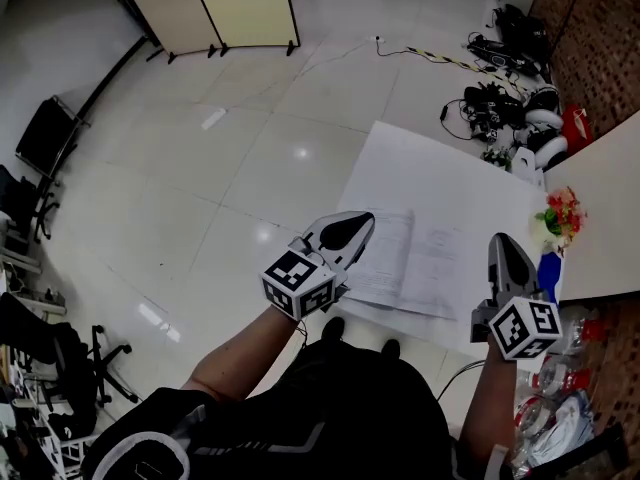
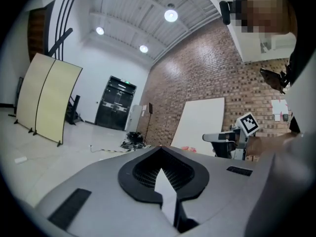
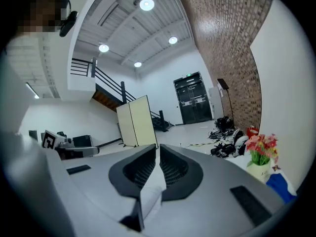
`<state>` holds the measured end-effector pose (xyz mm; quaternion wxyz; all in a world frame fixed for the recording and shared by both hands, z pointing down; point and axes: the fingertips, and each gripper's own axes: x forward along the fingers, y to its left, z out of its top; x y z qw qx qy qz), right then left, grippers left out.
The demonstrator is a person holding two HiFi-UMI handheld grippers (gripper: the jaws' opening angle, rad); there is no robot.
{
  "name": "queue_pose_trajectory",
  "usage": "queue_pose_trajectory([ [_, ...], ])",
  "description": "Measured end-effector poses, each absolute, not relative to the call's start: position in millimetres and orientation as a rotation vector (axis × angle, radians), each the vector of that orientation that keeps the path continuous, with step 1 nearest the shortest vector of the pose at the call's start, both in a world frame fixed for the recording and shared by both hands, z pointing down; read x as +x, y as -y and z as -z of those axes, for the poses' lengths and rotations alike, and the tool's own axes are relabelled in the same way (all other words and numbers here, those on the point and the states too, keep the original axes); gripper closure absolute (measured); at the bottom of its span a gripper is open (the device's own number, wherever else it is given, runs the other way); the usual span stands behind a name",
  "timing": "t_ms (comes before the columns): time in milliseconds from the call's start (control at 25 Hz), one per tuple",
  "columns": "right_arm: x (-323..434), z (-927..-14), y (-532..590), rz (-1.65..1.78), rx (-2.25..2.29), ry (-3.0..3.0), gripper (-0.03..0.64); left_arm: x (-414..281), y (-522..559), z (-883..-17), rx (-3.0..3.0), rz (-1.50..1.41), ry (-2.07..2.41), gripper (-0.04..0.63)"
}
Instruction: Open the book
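Note:
The book lies open on the white table, its printed pages facing up. Both grippers are lifted above it, close to the person's chest. My left gripper hovers over the book's left edge with its jaws together and nothing between them. My right gripper hangs over the table's right side, past the book's right page, also shut and empty. The left gripper view and the right gripper view look level across the room, so the book is out of sight there.
A vase of flowers and a blue object stand at the table's right edge. A white board leans beyond them. Cables and gear lie on the floor behind. A folding screen stands far back. Bottles lie low right.

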<state>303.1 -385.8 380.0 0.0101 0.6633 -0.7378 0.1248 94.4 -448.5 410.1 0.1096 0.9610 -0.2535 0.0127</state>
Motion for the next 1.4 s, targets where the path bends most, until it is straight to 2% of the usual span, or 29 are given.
queue_pose_trajectory([
  [280, 336, -372, 357, -0.311, 2.024, 2.316, 0.607, 141, 424, -382, 2.883, -0.023, 0.746, 0.597],
  [800, 377, -351, 306, -0.192, 1.960, 2.399, 0.607, 169, 365, -353, 2.897, -0.011, 0.897, 0.597],
  [1120, 328, -340, 239, -0.151, 2.057, 2.331, 0.607, 113, 306, -330, 2.929, 0.076, 0.878, 0.597],
  [1400, 255, -354, 160, -0.186, 2.081, 2.265, 0.607, 47, 238, -339, 2.933, 0.087, 0.788, 0.597],
])
